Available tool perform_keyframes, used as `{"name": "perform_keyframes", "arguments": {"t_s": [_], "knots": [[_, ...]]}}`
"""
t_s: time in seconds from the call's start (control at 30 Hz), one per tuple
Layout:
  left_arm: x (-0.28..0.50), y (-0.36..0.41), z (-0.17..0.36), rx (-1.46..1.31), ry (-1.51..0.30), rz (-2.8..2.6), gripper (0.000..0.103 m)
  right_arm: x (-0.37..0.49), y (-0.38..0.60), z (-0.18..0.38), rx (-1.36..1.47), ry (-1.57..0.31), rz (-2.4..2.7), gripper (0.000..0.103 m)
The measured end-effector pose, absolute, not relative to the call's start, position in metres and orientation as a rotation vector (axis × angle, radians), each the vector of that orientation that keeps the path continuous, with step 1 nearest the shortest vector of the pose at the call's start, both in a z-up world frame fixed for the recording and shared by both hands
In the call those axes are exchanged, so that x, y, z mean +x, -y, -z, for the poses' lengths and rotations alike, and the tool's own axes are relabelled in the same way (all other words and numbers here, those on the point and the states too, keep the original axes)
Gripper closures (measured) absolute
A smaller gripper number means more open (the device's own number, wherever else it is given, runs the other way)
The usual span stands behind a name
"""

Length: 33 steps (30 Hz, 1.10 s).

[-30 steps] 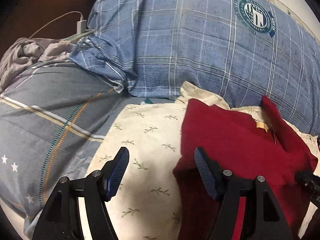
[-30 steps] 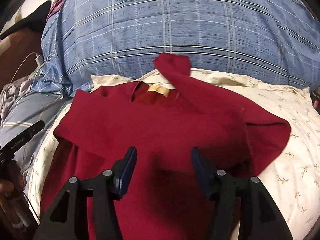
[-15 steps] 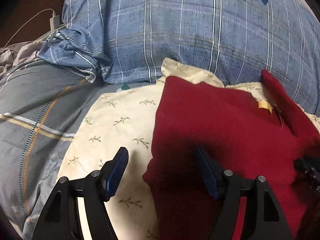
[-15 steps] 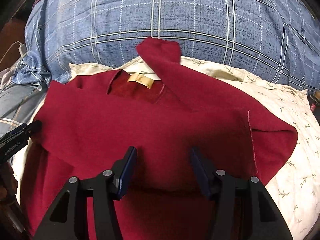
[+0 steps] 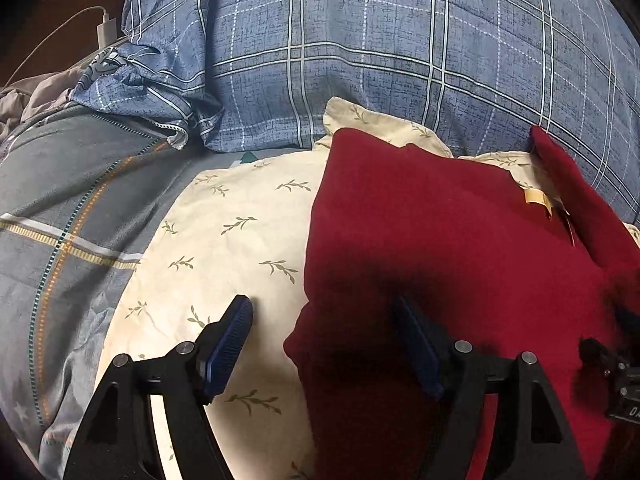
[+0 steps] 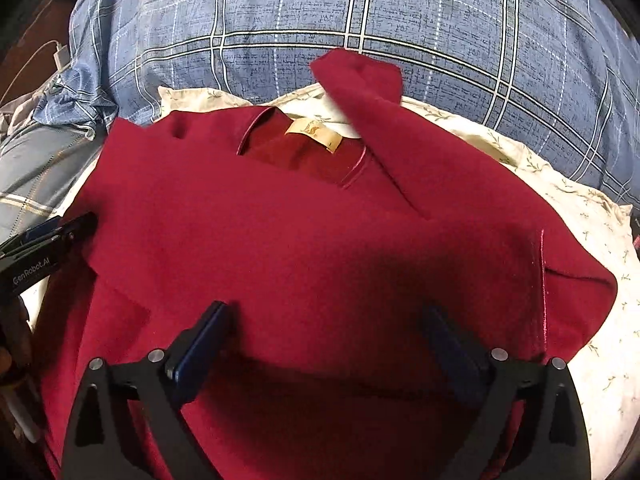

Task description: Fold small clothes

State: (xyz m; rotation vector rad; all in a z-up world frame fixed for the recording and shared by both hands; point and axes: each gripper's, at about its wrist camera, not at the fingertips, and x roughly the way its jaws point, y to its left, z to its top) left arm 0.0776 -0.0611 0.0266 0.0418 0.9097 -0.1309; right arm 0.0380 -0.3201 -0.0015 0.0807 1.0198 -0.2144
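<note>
A dark red sweater [image 5: 440, 220] [image 6: 280, 232] lies flat on a cream leaf-print cloth, neck to the rear with a tan label [image 6: 314, 134] showing. One sleeve [image 6: 360, 80] is flipped up towards the pillow. My left gripper [image 5: 320, 312] hovers low over the sweater's left edge, jaws opening, with the edge below the gap and no pad pressing. My right gripper [image 6: 324, 314] hangs over the sweater's middle, jaws opening wide, nothing gripped. The left gripper's body [image 6: 48, 240] shows at the left edge of the right wrist view.
A big blue plaid pillow [image 5: 360, 40] [image 6: 360, 8] rises behind the sweater. The cream cloth [image 5: 240, 220] reaches left to a grey-blue striped blanket [image 5: 60, 200]. A white charger and cable [image 5: 106, 30] and a crumpled grey garment [image 5: 32, 96] lie at the far left.
Both grippers have come down closer to the sweater. The right jaws have spread much wider. The left gripper has shifted right, so the sweater's left edge now sits between its fingers.
</note>
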Motion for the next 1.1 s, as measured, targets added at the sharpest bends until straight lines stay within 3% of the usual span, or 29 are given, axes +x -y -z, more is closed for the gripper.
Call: {"name": "perform_keyframes", "arguments": {"t_s": [0.4, 0.6, 0.73, 0.97, 1.03, 1.07, 1.1], "knots": [[0.066, 0.06, -0.037, 0.024, -0.869, 0.163, 0.03, 0.025, 0.327, -0.003, 0.122, -1.004, 0.206, 0.006], [0.074, 0.064, -0.028, 0.036, -0.913, 0.16, 0.029, 0.016, 0.329, -0.052, 0.13, -0.874, 0.149, 0.007], [0.075, 0.064, -0.027, 0.039, -0.913, 0.16, 0.029, 0.042, 0.341, -0.07, 0.068, -0.812, 0.23, 0.007], [0.078, 0.063, -0.026, 0.029, -0.917, 0.165, 0.029, 0.115, 0.353, -0.047, -0.038, -0.853, 0.24, 0.007], [0.079, 0.064, -0.025, 0.032, -0.915, 0.166, 0.028, 0.132, 0.357, -0.035, -0.089, -0.883, 0.252, 0.015], [0.079, 0.064, -0.025, 0.035, -0.915, 0.167, 0.028, 0.139, 0.361, -0.03, -0.099, -0.91, 0.248, 0.035], [0.079, 0.065, -0.025, 0.039, -0.914, 0.169, 0.028, 0.144, 0.367, -0.025, -0.092, -0.949, 0.229, 0.07]]}}
